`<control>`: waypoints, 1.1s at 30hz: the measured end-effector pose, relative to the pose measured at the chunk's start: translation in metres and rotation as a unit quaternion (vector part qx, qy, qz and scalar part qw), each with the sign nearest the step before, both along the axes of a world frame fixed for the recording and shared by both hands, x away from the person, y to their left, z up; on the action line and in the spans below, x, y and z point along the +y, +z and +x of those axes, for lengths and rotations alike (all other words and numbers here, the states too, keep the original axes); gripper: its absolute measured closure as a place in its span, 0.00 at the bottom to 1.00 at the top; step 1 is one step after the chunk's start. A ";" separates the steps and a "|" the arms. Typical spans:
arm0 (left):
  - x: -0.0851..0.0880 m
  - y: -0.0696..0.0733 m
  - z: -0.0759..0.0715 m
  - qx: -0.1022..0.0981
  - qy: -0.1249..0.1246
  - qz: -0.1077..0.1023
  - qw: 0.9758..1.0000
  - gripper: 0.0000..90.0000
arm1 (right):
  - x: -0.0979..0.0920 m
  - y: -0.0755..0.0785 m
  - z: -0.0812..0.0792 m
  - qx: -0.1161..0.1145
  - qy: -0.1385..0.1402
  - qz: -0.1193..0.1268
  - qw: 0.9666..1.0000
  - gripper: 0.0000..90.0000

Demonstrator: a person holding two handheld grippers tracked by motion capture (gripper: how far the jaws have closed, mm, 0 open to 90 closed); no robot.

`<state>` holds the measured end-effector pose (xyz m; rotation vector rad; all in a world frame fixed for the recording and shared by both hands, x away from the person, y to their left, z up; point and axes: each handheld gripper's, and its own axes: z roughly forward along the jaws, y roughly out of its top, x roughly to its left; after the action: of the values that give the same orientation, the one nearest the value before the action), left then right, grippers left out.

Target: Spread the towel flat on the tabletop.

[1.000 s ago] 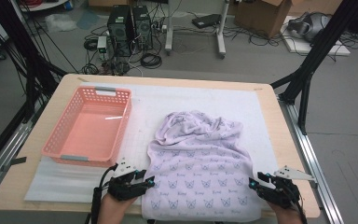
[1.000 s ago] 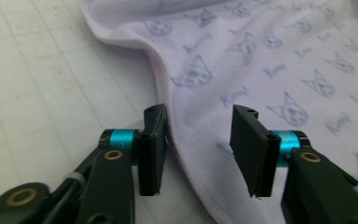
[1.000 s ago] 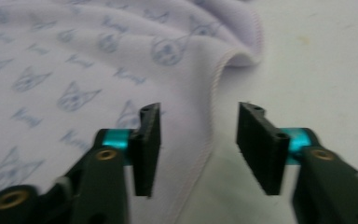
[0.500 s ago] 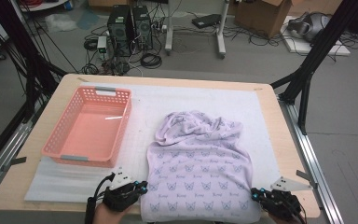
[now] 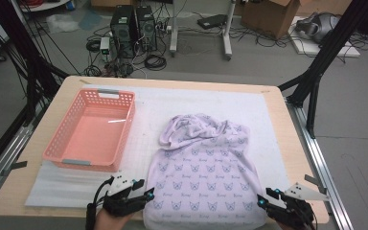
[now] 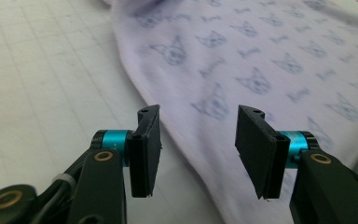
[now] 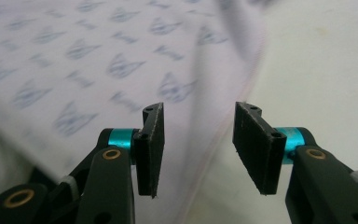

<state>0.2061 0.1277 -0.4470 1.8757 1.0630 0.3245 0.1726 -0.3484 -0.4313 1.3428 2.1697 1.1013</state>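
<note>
A lilac garment (image 5: 203, 167) printed with small cat faces lies flat on the white mat, its bunched hood end toward the far side. My left gripper (image 5: 147, 194) sits at the garment's near left corner. In the left gripper view the jaws (image 6: 198, 126) have just been opening, with the garment's edge (image 6: 261, 70) lying under the gap and nothing pinched. My right gripper (image 5: 263, 197) sits at the near right corner. Its jaws (image 7: 198, 123) have likewise just been opening, over the garment's hem (image 7: 98, 60), and no pad touches the cloth.
A pink plastic basket (image 5: 64, 155) stands on the left part of the mat, with nothing in it. The white mat (image 5: 268, 110) covers most of the wooden table (image 5: 67, 86). Black frame poles rise at both sides, and the near table edge is just behind both grippers.
Both grippers have drawn back toward the near edge, and the garment's lower end now lies flatter and closer to me. The jaws now stand apart off the cloth.
</note>
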 end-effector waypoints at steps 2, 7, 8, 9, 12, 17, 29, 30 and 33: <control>-0.002 -0.002 0.012 0.010 0.005 0.001 1.000 0.55 | 0.003 -0.002 0.012 0.003 -0.019 -0.010 1.000 0.58; -0.014 -0.008 0.015 0.003 -0.024 0.034 0.999 0.78 | 0.009 -0.013 0.032 0.028 -0.028 -0.041 0.998 0.66; -0.013 -0.007 0.015 0.012 -0.029 0.029 0.999 0.88 | 0.009 -0.014 0.031 0.024 -0.029 -0.038 0.999 0.75; -0.012 -0.006 0.014 0.021 -0.029 0.025 0.999 0.95 | 0.007 -0.013 0.029 0.029 -0.022 -0.028 0.999 0.91; -0.008 -0.005 0.005 0.020 -0.030 0.028 0.999 0.96 | 0.004 -0.012 0.024 0.037 -0.007 -0.024 0.999 0.95; -0.002 -0.002 -0.015 0.028 -0.047 0.028 0.998 0.96 | -0.004 -0.008 0.005 0.042 0.017 -0.020 0.999 0.96; -0.004 0.003 0.008 -0.004 -0.010 -0.013 1.000 0.54 | -0.006 -0.001 0.007 0.008 -0.013 -0.005 1.000 0.62; -0.006 0.002 0.013 0.002 -0.009 -0.011 1.000 0.53 | -0.004 -0.002 0.012 0.008 -0.017 -0.011 1.000 0.62; -0.017 -0.005 0.027 0.020 -0.018 -0.001 1.000 0.54 | 0.001 -0.008 0.027 0.023 -0.029 -0.018 0.999 0.62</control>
<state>0.2329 0.1107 -0.4523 1.9036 1.0547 0.2674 0.1996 -0.3472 -0.4390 1.4184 2.1590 1.0145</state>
